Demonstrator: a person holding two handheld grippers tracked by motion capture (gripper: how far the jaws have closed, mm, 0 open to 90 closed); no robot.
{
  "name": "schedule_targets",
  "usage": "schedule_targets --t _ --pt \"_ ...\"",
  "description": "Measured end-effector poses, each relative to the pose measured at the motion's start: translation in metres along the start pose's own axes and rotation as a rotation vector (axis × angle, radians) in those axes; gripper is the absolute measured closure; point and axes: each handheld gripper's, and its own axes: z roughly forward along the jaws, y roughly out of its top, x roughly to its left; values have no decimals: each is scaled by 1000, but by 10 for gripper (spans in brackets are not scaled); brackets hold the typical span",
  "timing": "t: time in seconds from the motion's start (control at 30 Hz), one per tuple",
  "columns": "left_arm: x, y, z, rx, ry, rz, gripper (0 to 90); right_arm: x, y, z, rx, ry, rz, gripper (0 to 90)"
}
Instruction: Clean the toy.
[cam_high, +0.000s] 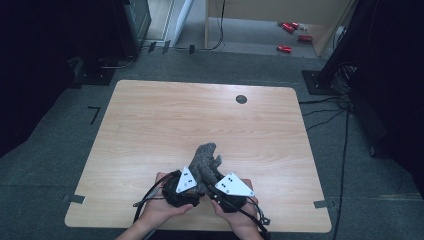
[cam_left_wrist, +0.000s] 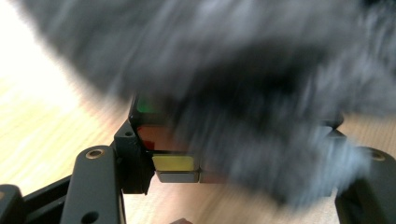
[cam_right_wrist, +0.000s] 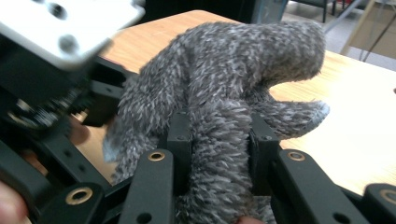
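The right gripper (cam_right_wrist: 219, 140) has its jaws pinched on a fuzzy grey glove (cam_right_wrist: 224, 88). The left gripper (cam_left_wrist: 224, 163) is clamped on the same glove, raised just above the near edge of the wooden table (cam_high: 150, 125).

Fuzzy grey knit glove (cam_high: 206, 161), wood-grain table (cam_high: 150, 125)
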Motion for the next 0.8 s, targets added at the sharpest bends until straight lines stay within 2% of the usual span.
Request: schedule_targets --t 0.07,0.17,0.2,0.27,0.37,0.4,0.47,0.5,0.53,0.57,0.6,0.63,0.67,0.73,0.77,0.8 --pt "-4 1 0 1 8 20 353 -1 0 2 -3 1 -9 696" --pt "-2 2 -4 -19 2 20 353 -11 1 0 -12 -24 5 700" --pt "0 2 -6 -25 5 14 353 -16 0 0 -10 -39 21 700" --pt "6 2 -7 -31 4 -7 353 -23 -2 -1 -10 -39 60 701" --pt "8 1 -8 -32 8 -21 353 -21 -2 -3 -13 -28 55 701" --pt "8 1 -7 -31 3 -24 353 -16 -2 -4 -16 -22 34 700" --pt "5 1 -5 -24 -1 -19 353 -1 0 -4 -23 -39 -40 694" --pt "1 1 -3 -20 -16 -14 353 5 0 -4 -23 -19 -62 692" --pt "1 1 -3 -20 -16 -14 353 5 0 -4 -23 -19 -62 692" --pt "-3 2 -2 -14 -12 2 353 4 1 -1 -21 0 -54 692" --pt "-3 2 -2 -14 -12 2 353 4 1 -1 -21 0 -54 692" --pt "-2 2 -3 -21 -21 -1 353 -5 0 0 -28 14 -15 693" --pt "-2 2 -3 -21 -21 -1 353 -5 0 0 -28 14 -15 693" --pt "1 2 -6 -35 -20 -8 353 -17 -1 -1 -22 -14 21 696" --pt "6 2 -7 -44 -19 -31 353 -25 -2 -2 -17 -19 59 696" --pt "6 2 -7 -44 -19 -31 353 -25 -2 -2 -17 -19 59 696"
